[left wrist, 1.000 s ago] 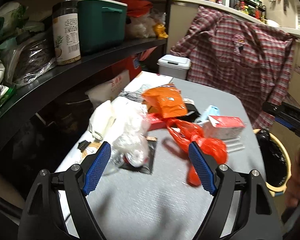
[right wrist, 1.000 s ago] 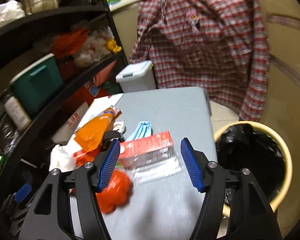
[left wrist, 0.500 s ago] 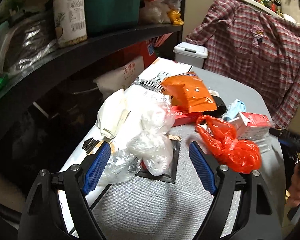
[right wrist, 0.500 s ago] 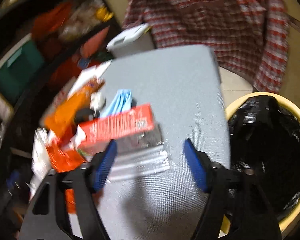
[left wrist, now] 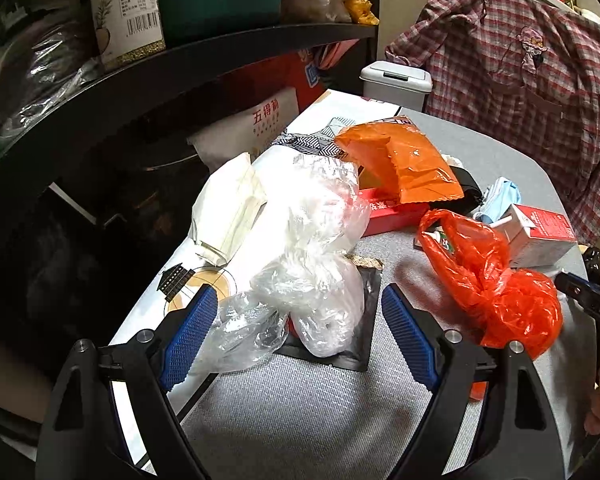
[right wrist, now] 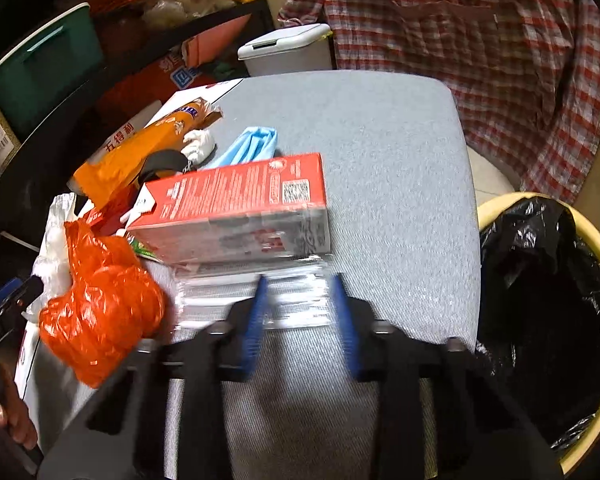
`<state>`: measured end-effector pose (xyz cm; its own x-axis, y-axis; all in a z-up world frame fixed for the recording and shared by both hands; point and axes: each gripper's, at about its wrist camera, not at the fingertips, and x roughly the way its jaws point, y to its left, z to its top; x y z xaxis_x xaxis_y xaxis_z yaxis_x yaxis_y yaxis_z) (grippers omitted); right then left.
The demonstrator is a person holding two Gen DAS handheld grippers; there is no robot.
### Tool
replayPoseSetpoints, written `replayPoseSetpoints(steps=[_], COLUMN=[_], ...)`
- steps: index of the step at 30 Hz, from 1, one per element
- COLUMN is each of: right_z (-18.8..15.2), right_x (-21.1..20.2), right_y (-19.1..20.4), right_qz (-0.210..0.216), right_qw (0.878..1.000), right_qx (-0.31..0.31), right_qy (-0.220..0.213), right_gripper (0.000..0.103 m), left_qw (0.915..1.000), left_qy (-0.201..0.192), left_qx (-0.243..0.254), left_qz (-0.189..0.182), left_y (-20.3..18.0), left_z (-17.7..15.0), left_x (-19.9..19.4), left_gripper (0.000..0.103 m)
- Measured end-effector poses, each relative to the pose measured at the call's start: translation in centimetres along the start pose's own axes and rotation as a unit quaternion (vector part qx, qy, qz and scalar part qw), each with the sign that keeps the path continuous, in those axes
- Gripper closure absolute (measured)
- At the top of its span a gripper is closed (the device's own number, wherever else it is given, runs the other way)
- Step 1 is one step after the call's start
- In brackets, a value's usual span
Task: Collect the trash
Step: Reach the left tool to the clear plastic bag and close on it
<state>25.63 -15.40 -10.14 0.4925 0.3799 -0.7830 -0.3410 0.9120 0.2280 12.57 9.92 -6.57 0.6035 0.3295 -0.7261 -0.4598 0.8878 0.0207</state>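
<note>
Trash lies on a grey table (right wrist: 380,152). In the left wrist view my left gripper (left wrist: 296,328) is open, its jaws on either side of a crumpled clear plastic bag (left wrist: 312,256) lying on a black pouch (left wrist: 364,344). An orange plastic bag (left wrist: 496,292), an orange snack wrapper (left wrist: 404,164) and a red carton (left wrist: 540,232) lie to the right. In the right wrist view my right gripper (right wrist: 300,304) is blurred, its jaws partly closed around a clear plastic wrapper (right wrist: 252,292) in front of the red carton (right wrist: 236,208). The orange bag (right wrist: 100,300) is at its left.
A yellow bin with a black liner (right wrist: 548,304) stands right of the table. Black shelves (left wrist: 140,80) with jars and a green box run along the left. A small white bin (right wrist: 288,48) and a hanging plaid shirt (right wrist: 480,40) are behind the table. A blue mask (right wrist: 252,144) lies mid-table.
My left gripper moved forward and left, bringing the clear bag between its jaws. My right gripper dropped toward the clear wrapper and its jaws narrowed around it.
</note>
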Motion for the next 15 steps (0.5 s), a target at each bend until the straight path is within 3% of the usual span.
replayPoseSetpoints(steps=[3, 5, 8, 10, 13, 15], right_z=[-0.3, -0.5, -0.8, -1.0, -1.2, -1.3], right_x=[-0.6, -1.3, -3.1, -4.0, -5.4, -6.5], right_y=[-0.1, 0.1, 0.2, 0.2, 0.3, 0.5], right_qz=[0.009, 0.011, 0.017, 0.018, 0.016, 0.011], right_qw=[1.0, 1.0, 0.999, 0.999, 0.999, 0.998], right_qx=[-0.002, -0.008, -0.009, -0.013, -0.016, -0.021], right_qy=[-0.001, -0.008, -0.026, -0.033, -0.044, -0.053], right_gripper=[0.102, 0.103, 0.103, 0.103, 0.103, 0.103], left_qw=[1.0, 1.0, 0.9999, 0.9998, 0.9999, 0.9999], left_qy=[0.005, 0.007, 0.011, 0.016, 0.01, -0.004], left_qx=[-0.005, 0.002, 0.012, 0.009, 0.004, 0.009], left_qz=[-0.002, 0.0, 0.0, -0.002, -0.009, -0.014], left_y=[0.1, -0.1, -0.1, 0.2, 0.6, 0.5], left_z=[0.1, -0.1, -0.1, -0.1, -0.2, -0.2], left_x=[0.3, 0.4, 0.3, 0.1, -0.9, -1.8], left_gripper=[0.022, 0.025, 0.049, 0.071, 0.089, 0.092])
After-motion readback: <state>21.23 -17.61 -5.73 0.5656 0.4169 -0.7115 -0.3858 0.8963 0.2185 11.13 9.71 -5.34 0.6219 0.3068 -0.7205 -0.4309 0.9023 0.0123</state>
